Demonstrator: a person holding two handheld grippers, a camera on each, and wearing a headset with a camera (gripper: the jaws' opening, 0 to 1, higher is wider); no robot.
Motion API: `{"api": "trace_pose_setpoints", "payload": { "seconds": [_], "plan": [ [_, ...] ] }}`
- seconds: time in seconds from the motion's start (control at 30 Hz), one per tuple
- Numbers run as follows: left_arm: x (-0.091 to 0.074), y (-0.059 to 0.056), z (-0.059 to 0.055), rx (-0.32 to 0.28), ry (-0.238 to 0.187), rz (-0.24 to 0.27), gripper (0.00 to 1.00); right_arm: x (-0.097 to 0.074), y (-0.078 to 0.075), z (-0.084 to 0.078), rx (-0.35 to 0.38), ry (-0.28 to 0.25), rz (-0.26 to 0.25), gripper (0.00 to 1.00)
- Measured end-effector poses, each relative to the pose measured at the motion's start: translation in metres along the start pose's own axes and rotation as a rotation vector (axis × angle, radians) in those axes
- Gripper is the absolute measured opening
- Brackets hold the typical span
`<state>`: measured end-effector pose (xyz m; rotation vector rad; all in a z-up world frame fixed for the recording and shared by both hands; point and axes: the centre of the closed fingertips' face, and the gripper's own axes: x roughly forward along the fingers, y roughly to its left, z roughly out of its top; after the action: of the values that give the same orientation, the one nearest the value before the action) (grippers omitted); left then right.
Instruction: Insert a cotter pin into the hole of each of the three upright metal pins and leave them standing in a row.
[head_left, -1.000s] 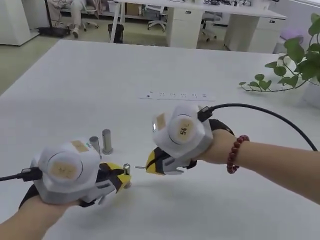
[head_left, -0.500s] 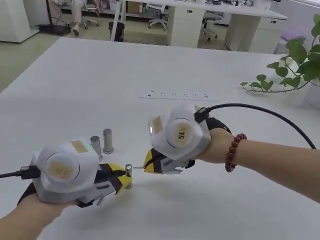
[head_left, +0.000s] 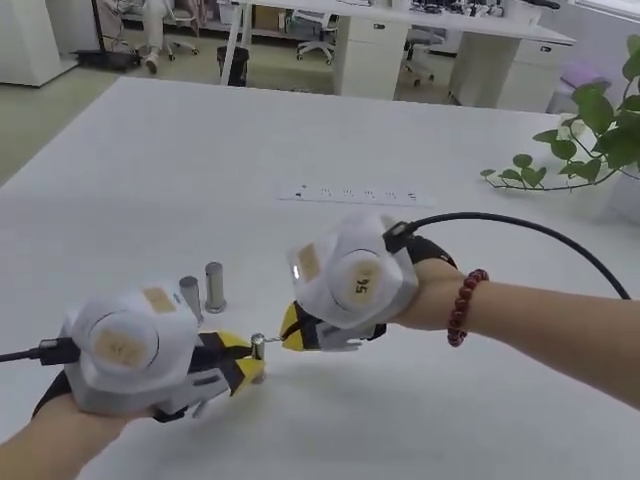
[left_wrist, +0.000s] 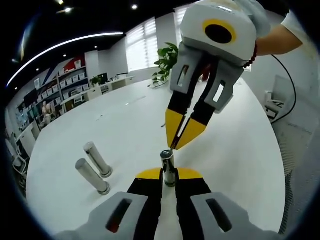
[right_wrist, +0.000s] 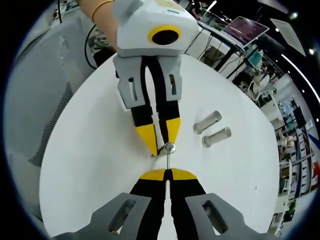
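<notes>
Left gripper (head_left: 246, 362) squeezes a short silver metal pin (head_left: 257, 347). Right gripper (head_left: 289, 333) pinches a thin wire cotter pin (right_wrist: 169, 160) at its top. The wide white table (head_left: 300, 140) lies open all around.

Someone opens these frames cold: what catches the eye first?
Front and centre, the left hand-held gripper clamps an upright metal pin while the right hand-held gripper, tip to tip with it, holds a thin cotter pin at the pin's top. Just beyond them, a second metal pin and a third metal pin stand free on the white table.
</notes>
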<state>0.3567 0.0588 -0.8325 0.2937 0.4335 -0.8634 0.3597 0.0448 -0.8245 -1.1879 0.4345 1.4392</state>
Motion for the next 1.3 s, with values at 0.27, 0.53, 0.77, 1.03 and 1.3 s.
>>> {"api": "trace_pose_setpoints", "payload": {
  "seconds": [0.27,0.53,0.77,1.03,1.3],
  "plan": [
    [0.000,0.000,0.000,-0.011,-0.009,0.002,0.07,0.000,-0.001,0.002,-0.028,0.000,-0.006,0.03],
    [0.002,-0.003,0.000,-0.012,-0.012,-0.001,0.07,0.002,0.001,0.010,-0.018,-0.038,-0.004,0.03],
    [0.001,-0.003,0.000,-0.013,-0.009,0.003,0.07,0.003,0.001,0.013,0.012,-0.050,0.006,0.04],
    [0.002,-0.002,0.000,-0.008,-0.005,0.002,0.07,-0.002,-0.001,0.010,0.068,-0.067,0.007,0.08],
    [0.003,-0.002,-0.003,-0.031,-0.008,-0.005,0.07,-0.007,-0.002,0.005,0.071,-0.052,0.006,0.07]
  ]
}}
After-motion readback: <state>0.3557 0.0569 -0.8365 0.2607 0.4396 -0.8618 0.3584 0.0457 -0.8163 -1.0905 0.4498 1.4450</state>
